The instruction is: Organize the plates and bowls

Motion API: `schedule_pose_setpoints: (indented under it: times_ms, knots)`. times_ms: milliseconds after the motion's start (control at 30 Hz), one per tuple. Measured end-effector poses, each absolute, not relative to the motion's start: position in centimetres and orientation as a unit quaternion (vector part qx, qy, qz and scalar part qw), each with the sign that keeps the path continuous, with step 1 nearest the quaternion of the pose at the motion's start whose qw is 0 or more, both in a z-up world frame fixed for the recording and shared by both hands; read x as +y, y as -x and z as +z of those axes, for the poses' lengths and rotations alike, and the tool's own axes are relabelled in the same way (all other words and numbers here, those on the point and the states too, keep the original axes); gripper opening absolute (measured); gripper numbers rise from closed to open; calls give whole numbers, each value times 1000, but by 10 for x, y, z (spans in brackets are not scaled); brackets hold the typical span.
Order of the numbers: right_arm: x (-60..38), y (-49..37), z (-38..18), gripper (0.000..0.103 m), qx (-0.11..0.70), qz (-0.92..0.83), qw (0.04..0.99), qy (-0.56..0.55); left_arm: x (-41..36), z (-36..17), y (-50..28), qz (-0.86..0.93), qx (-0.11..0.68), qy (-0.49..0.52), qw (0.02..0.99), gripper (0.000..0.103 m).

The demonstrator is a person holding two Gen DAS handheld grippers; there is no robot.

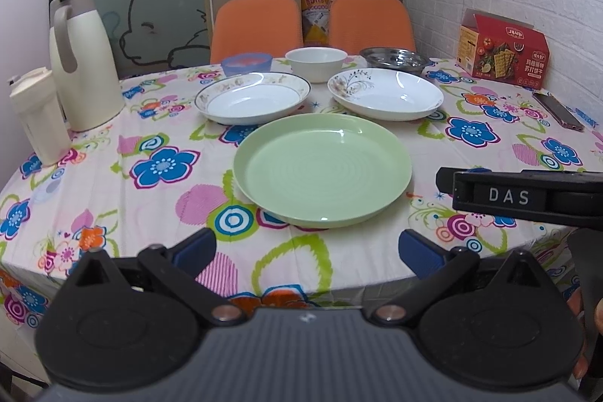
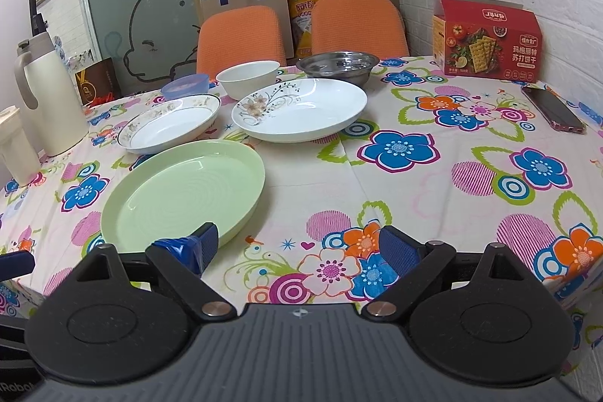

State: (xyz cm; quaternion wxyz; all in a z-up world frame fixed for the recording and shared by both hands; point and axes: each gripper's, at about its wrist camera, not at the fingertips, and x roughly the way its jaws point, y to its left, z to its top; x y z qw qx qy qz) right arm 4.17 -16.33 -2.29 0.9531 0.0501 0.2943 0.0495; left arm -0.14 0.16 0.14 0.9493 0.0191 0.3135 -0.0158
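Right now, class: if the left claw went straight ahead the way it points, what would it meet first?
Most likely the green plate. It lies centred just beyond the open left claw, ahead of the two white plates. Depth is hard to judge, so the claw might pass above its rim.

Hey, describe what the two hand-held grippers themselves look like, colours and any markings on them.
Both match: a ribbed dark grey body, two round black discs, black linkage arms on silver pivot pins, and blue finger pads. That shows on the left hand-held gripper and the right hand-held gripper. Seen side-on from the left wrist camera, the right one carries a label reading "DAS".
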Motion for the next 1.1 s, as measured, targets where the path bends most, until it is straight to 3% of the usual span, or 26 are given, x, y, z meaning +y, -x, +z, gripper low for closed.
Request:
schedule_pose_setpoints:
  times_ms: [600,1100]
  knots:
    - [-159,-49,-26,80,302,47,951,-43,12,2,-8,-14,317,-7,948,103]
    - [-151,-74,-36,80,320,62,944,-48,75,1,-62,21,341,45,939,103]
